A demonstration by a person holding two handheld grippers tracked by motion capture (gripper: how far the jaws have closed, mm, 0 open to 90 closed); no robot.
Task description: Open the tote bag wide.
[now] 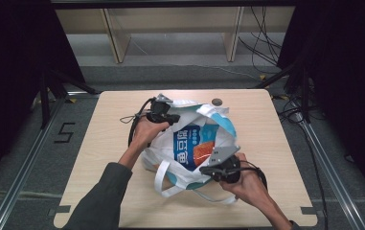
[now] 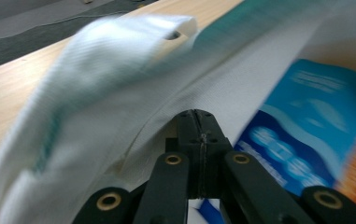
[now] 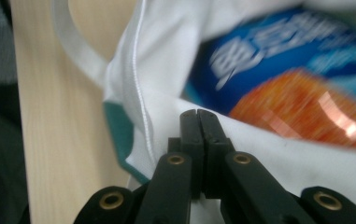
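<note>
Resting on pale wood table point(image 1: 276, 143): white bag point(image 1: 170, 143); dark curtains around.

Pale wood table point(image 1: 276, 158) on grey carpet floor point(image 1: 180, 72); black curtains point(image 1: 7, 57) both sides; cables point(image 1: 261, 38).

Left tool point(image 1: 166, 116): in my left hand point(image 1: 145, 130), jaws pressed together. Right tool point(image 1: 208, 169): in my right hand point(image 1: 248, 183), jaws pressed together. Forearms angled inward.

Even overhead light, blurred gripper views
</note>
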